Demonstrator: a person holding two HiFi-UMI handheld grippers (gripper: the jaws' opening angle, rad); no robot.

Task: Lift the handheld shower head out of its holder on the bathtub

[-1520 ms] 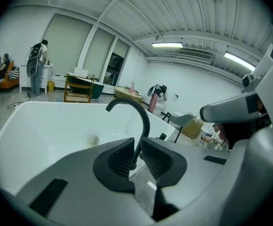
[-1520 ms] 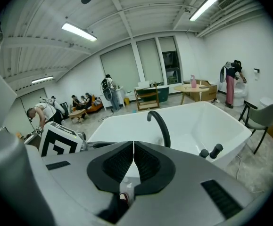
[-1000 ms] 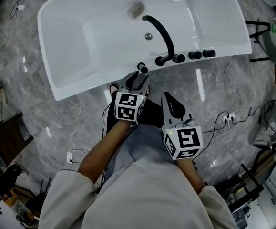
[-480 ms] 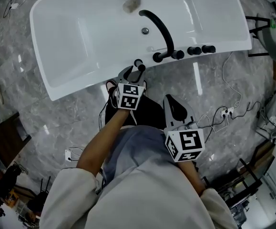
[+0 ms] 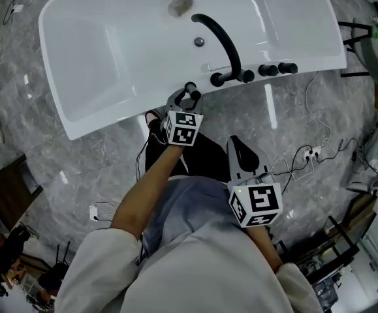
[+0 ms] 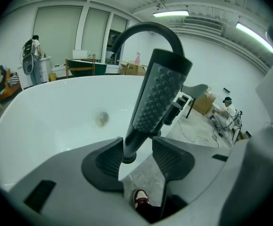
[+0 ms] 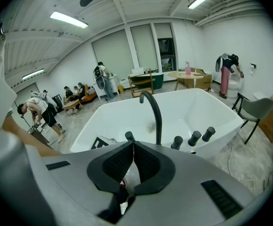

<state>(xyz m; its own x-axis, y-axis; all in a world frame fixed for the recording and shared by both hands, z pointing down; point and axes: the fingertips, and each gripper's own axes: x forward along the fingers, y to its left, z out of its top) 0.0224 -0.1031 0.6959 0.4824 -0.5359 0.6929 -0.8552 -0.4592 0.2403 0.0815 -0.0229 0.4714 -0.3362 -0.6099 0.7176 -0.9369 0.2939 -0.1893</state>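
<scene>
The black handheld shower head (image 5: 190,90) stands upright in its holder on the near rim of the white bathtub (image 5: 97,109). My left gripper (image 5: 183,100) is at it. In the left gripper view the dotted shower head (image 6: 157,93) rises above the jaws and its slim handle runs down between them, close to the left pad (image 6: 109,158), with a gap to the right one. The left gripper (image 6: 137,147) is open and its jaws have just been opening. My right gripper (image 5: 237,143) hangs back over the floor, and in its own view the right gripper (image 7: 132,144) is shut on nothing.
A tall curved black faucet (image 5: 221,41) and a row of black knobs (image 5: 273,69) stand on the rim right of the shower head. The drain (image 5: 179,5) lies in the tub. Cables (image 5: 313,155) trail over the grey marble floor. People and tables fill the room's far side.
My left gripper has moved forward and down to the tub rim, so its jaws now stand on either side of the shower handle. The right gripper has barely shifted.
</scene>
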